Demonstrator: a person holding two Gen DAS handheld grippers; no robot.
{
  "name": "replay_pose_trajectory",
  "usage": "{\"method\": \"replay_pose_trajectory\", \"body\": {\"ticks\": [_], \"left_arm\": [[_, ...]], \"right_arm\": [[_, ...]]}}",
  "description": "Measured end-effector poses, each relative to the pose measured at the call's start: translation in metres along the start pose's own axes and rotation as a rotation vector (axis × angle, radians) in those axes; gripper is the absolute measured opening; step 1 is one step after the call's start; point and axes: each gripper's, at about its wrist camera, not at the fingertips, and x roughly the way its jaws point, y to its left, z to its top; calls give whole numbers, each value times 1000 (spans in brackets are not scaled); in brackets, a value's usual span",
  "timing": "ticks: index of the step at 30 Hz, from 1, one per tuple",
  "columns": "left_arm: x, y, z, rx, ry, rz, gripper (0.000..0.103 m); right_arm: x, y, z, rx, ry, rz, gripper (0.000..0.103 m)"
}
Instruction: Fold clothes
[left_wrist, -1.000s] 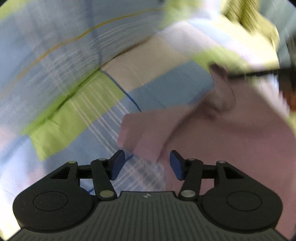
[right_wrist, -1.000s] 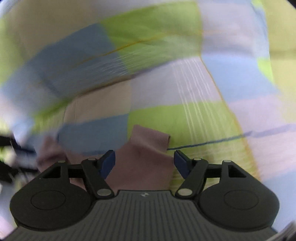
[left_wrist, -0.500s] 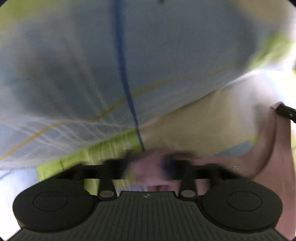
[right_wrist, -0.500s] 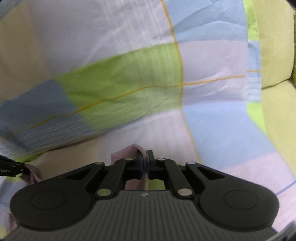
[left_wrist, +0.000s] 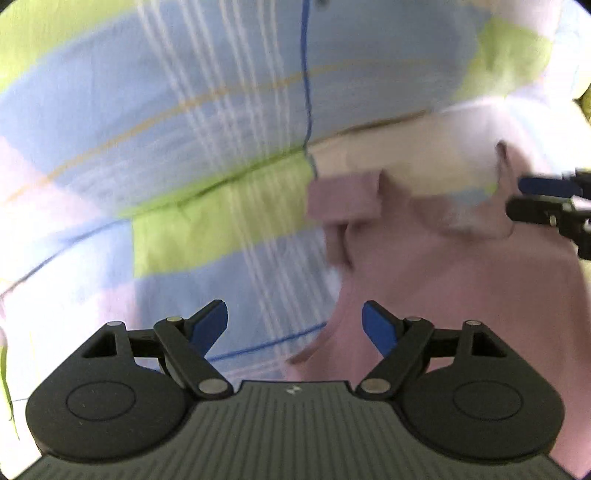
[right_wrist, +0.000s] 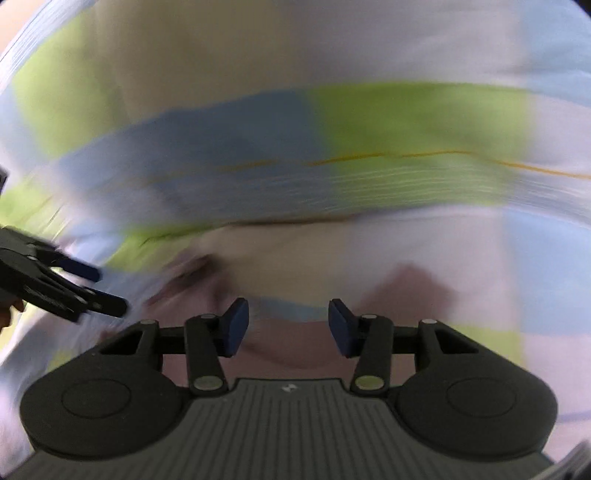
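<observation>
Pink garment (left_wrist: 443, 280) ahead-right of L tool (left_wrist: 295, 325) — unheld.

A pink garment (left_wrist: 461, 280) lies on the checked blue-green-white bedsheet (left_wrist: 207, 122).

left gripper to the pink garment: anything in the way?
Nothing visible. The left gripper is open, and the pink garment lies on the checked bedsheet right in front of its right finger, with only bare sheet beside it. The right gripper sits at the garment's far edge, off that path.
</observation>
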Motion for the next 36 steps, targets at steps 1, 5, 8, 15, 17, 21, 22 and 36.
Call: {"method": "replay_pose_trajectory", "body": {"ticks": [1, 5, 8, 15, 17, 21, 22, 36], "left_arm": [[1, -1, 0, -4, -2, 7, 81], [-2, 9, -9, -56, 13, -4, 81], [3, 17, -20, -90, 43, -43, 81], [-1, 28, -46, -120, 42, -117, 81], [-8, 33, -59, -142, 54, -123, 81], [-32, 51, -100, -268, 97, -196, 81], [-38, 54, -109, -292, 106, -210, 81], [-123, 12, -277, -323, 132, -257, 78]], "right_arm": [[8, 8, 3, -14, 5, 45, 41], [32, 36, 8, -82, 25, 135, 41], [58, 69, 11, -247, 79, 170, 40], [90, 46, 50, 17, -121, -90, 34], [75, 38, 45, 99, -112, -107, 53], [34, 33, 15, 170, -85, -146, 65], [12, 31, -5, 208, -71, -166, 69], [-208, 8, -224, 632, 175, -328, 73]]}}
